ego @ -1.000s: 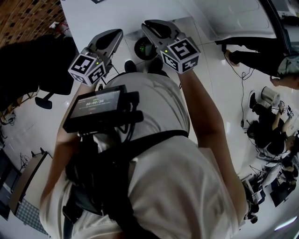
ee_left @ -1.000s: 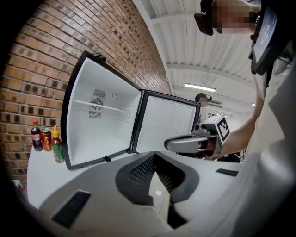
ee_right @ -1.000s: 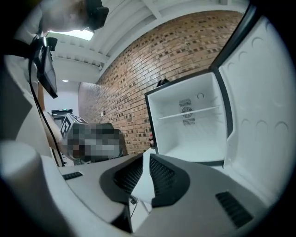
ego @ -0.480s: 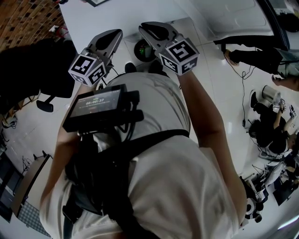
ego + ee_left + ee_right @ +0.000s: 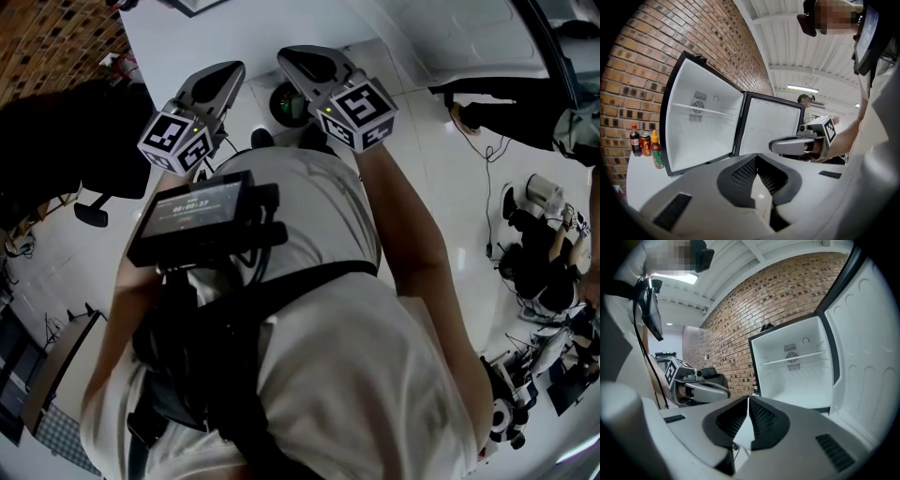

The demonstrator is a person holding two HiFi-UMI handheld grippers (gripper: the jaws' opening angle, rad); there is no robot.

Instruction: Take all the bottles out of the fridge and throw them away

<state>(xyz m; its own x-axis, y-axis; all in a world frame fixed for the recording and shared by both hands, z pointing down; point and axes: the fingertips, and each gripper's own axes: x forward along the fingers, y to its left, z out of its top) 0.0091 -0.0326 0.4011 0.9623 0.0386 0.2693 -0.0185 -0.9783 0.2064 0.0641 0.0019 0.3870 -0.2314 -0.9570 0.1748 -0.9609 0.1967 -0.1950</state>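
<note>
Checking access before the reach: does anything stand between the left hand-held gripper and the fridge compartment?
Nothing visible does. The fridge door stands wide open, and the left hand-held gripper looks toward the compartment across open space; the compartment itself looks empty.

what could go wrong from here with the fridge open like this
The fridge looks empty, while bottles stand outside beside it, so the wrong ones may get thrown away. The door stands wide open and could be knocked in passing.
</note>
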